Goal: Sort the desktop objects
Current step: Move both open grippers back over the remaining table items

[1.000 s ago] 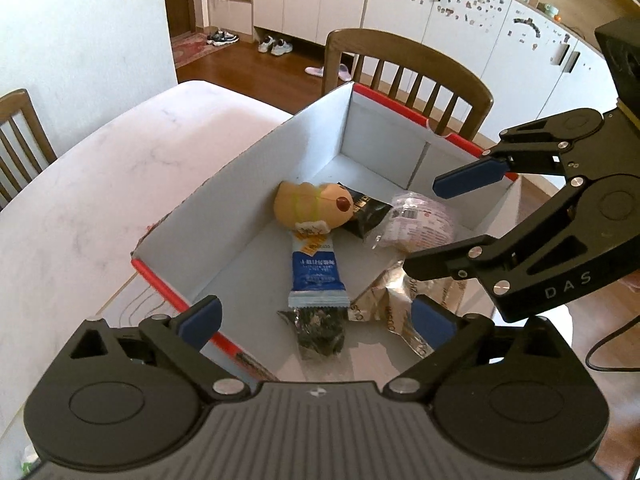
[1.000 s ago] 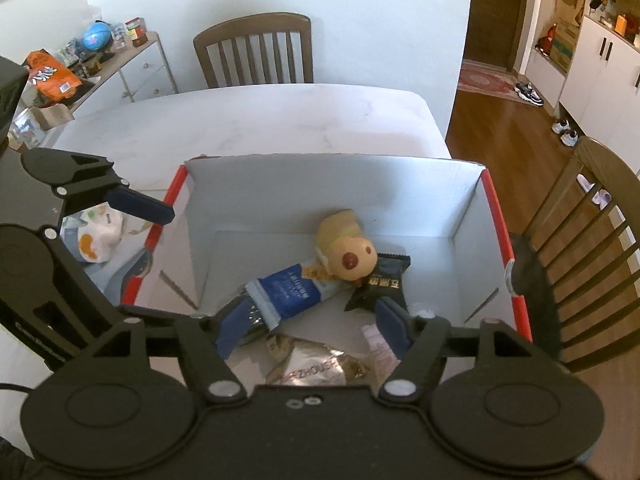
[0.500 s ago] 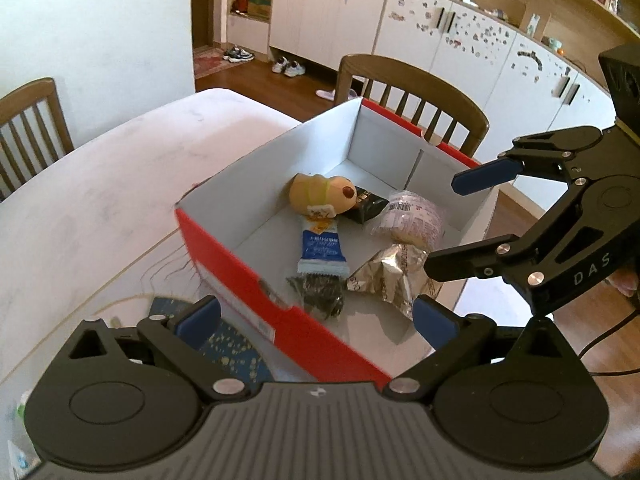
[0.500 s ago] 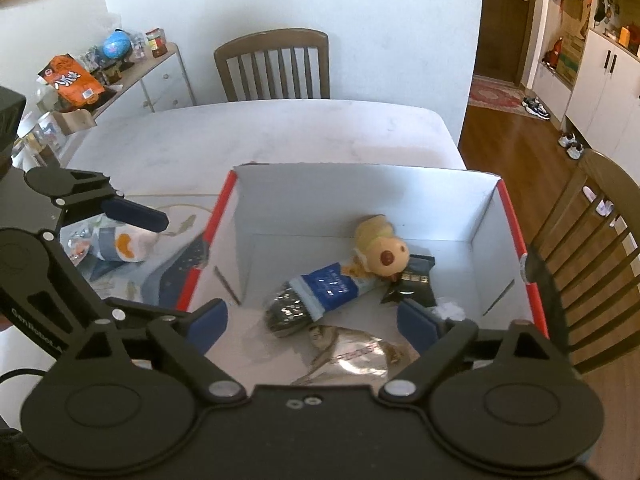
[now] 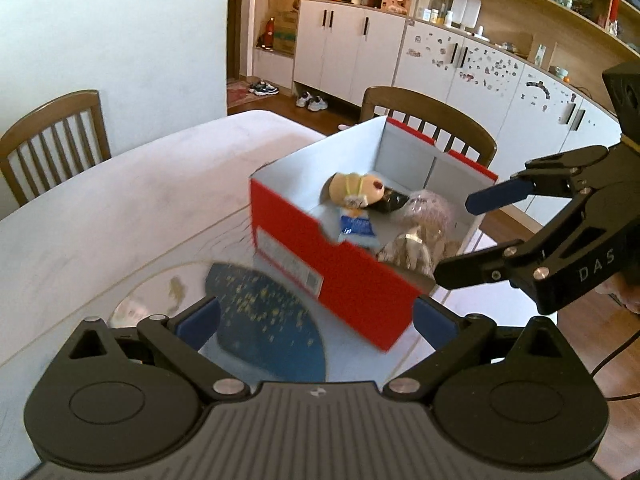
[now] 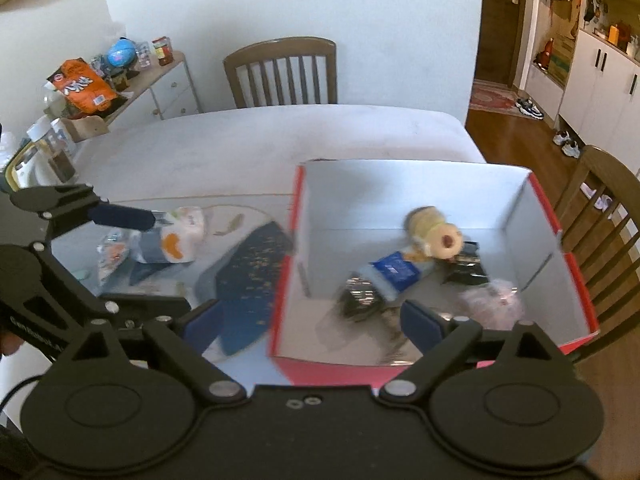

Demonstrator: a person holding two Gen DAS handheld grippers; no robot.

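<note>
Left gripper [image 5: 316, 322] nearest in the left wrist view: blue-padded fingers [image 5: 198, 320] spread wide apart, nothing between them, touching nothing; they hang over a dark blue gold-speckled oval mat [image 5: 264, 320] on the white marble-look table [image 5: 100, 216]. Right gripper [image 6: 310, 324] low in the right wrist view: fingers equally wide apart, empty, no contact; it hangs over the near left corner of the box, one finger above the mat, the other above the box interior.

Just beyond the mat, a red cardboard box with white inside [image 5: 320, 264] sits on the table near its edge, open top up, long axis running away from the left camera toward the wooden chair [image 5: 424, 108]. Everything sorted lies inside it. Near end: a crinkled silver foil packet [image 5: 408, 250] and a dark foil packet [image 6: 360, 294], blurred. Then a blue-and-white snack bar wrapper [image 6: 394, 270], long axis diagonal, one end at the dark packet, other touching a tan plush toy with a red spot [image 6: 434, 232]. Toy lies on its side, spot end toward the right wall. Beside it a small black sachet [image 6: 466, 266] and a pale pink bagged item [image 6: 494, 300].

Left of the mat outside the box: a white pack with an orange mark [image 6: 180, 240], beside clear wrappers, under the left gripper's far finger.
</note>
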